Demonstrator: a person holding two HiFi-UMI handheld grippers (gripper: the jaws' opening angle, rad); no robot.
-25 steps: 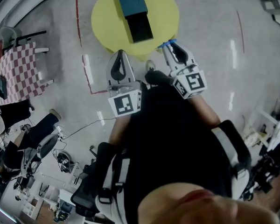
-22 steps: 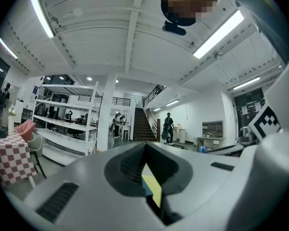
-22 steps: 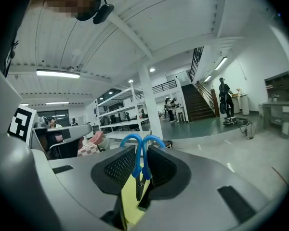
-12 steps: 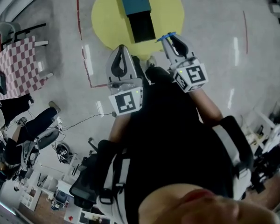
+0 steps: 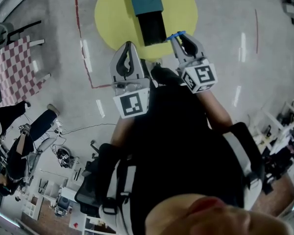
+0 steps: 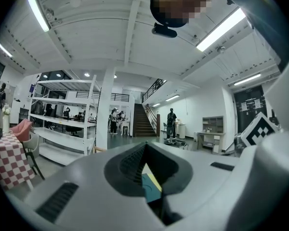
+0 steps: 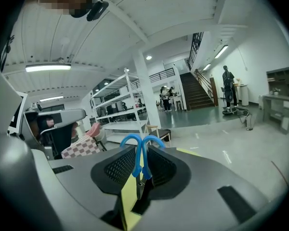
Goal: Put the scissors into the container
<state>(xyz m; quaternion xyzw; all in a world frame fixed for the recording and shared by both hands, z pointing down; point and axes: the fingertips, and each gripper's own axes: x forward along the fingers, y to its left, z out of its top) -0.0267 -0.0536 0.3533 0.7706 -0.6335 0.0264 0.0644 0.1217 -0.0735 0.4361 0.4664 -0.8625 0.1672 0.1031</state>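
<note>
One pair of scissors [image 7: 137,159], blue loops up, pinched between the right gripper [image 7: 142,153] jaws | held over yellow table [image 5: 112,13] rim, just beside container [image 5: 152,27] dark end | left gripper [image 6: 143,148] jaws together, gripping nothing

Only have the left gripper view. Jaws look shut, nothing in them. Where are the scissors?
Observer: The right gripper is shut on the scissors; their blue handle loops stick out past its jaws.
Operator: Container?
Observer: In the head view the container lies on a yellow round table, ahead of both grippers.
Operator: Scissors in yet?
Observer: No. They are outside it, just right of the container's near corner.
</note>
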